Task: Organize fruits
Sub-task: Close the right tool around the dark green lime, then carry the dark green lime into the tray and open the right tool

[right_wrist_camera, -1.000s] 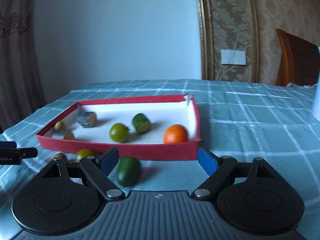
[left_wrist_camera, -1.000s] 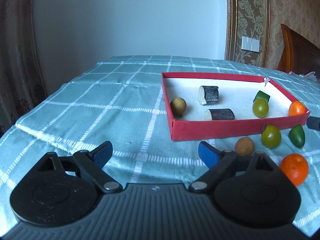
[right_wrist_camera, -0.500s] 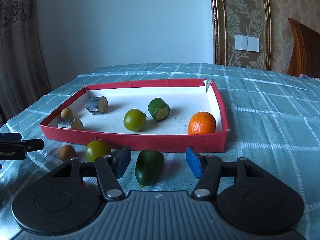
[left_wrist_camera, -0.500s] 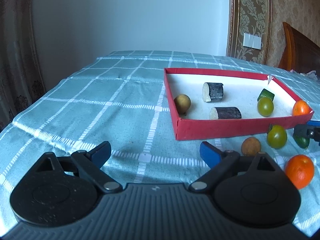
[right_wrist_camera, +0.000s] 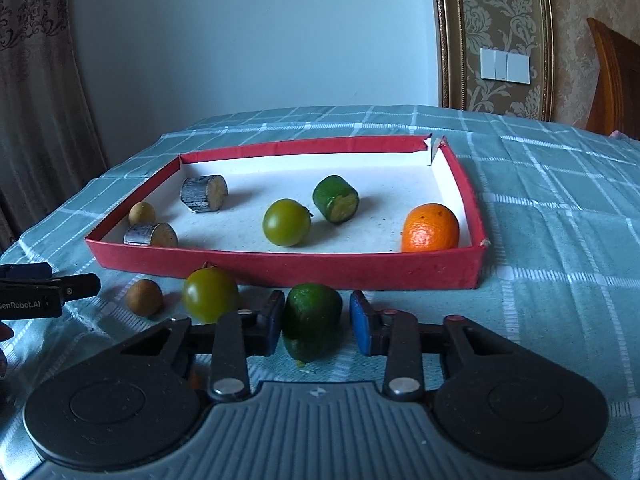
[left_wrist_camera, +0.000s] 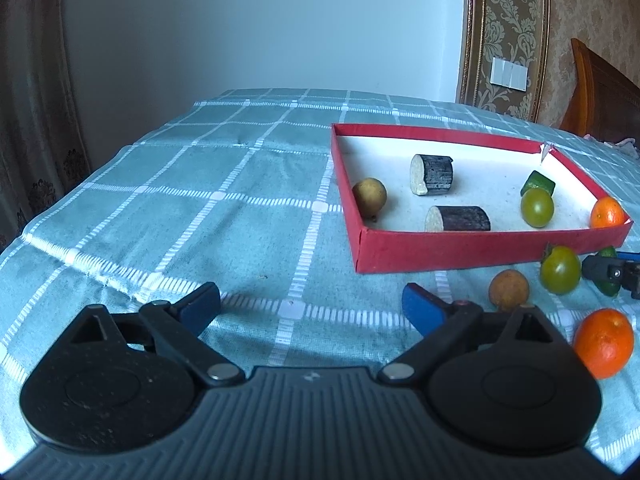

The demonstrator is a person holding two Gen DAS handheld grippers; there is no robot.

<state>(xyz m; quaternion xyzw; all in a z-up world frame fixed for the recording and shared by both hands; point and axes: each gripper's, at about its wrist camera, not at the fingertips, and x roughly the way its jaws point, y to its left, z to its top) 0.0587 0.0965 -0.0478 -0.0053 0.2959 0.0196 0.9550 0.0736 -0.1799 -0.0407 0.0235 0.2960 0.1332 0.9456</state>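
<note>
A red-walled tray [right_wrist_camera: 288, 270] [left_wrist_camera: 460, 256] holds an orange [right_wrist_camera: 430, 227], a green tomato [right_wrist_camera: 286, 222], a cut green piece [right_wrist_camera: 336, 199], two dark cut cylinders and a small brown fruit. In front of the tray on the cloth lie a green avocado-like fruit [right_wrist_camera: 310, 320], a green tomato [right_wrist_camera: 210, 294] [left_wrist_camera: 560, 270], a brown fruit [right_wrist_camera: 144, 297] [left_wrist_camera: 509, 290] and an orange [left_wrist_camera: 604, 342]. My right gripper [right_wrist_camera: 314, 322] brackets the green fruit, pads narrowed around it with a small gap on the right. My left gripper [left_wrist_camera: 310, 300] is open and empty over bare cloth.
The table wears a teal checked cloth [left_wrist_camera: 200, 208]. Its left edge drops off near a curtain [left_wrist_camera: 32, 120]. A wooden chair [right_wrist_camera: 616, 80] stands at the far right. The left gripper's tip shows in the right wrist view [right_wrist_camera: 44, 292].
My right gripper has moved forward and down around the green fruit and its jaws have narrowed. My left gripper has barely shifted and stays open.
</note>
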